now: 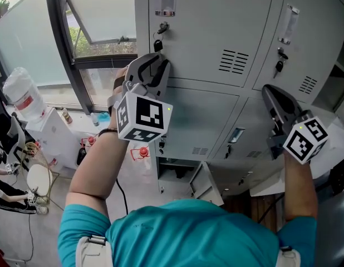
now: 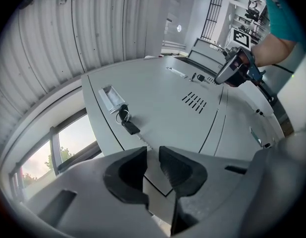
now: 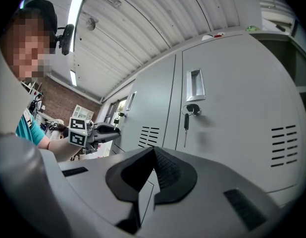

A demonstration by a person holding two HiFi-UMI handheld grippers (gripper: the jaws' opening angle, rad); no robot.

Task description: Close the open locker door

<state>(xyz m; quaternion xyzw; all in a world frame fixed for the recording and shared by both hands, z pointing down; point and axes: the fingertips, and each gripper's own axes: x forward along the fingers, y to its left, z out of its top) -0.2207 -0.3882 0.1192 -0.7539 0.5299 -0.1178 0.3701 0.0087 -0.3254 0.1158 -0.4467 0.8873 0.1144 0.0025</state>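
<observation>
Your left gripper (image 2: 153, 156) is grey moulded plastic with two black pads. They stand a narrow slit apart with nothing between them, and only locker face shows through the gap. Your right gripper (image 3: 153, 152) has the same black pads, one of them finely ribbed. Their tips are drawn together and hold nothing.

Both grippers point at the bank of lockers (image 1: 216, 32), which is smooth, matt grey sheet metal in flat rectangular doors with thin dark seams. Each door carries a block of short louvred vent slots (image 1: 234, 61) and a recessed, shiny metal handle (image 3: 195, 82). A small key (image 2: 129, 127) with a black head hangs from a ring in the lock.

In the head view your left gripper sits at the left edge of an upper door, just under its key. Whether it touches the metal cannot be told.

The open locker door (image 1: 204, 182) is in the bottom row, low in the head view. It is a pale grey panel swung outward and seen nearly edge-on. The shadowed compartment (image 1: 173, 174) lies exposed just to its left. The door is well below both grippers, and neither touches it.
</observation>
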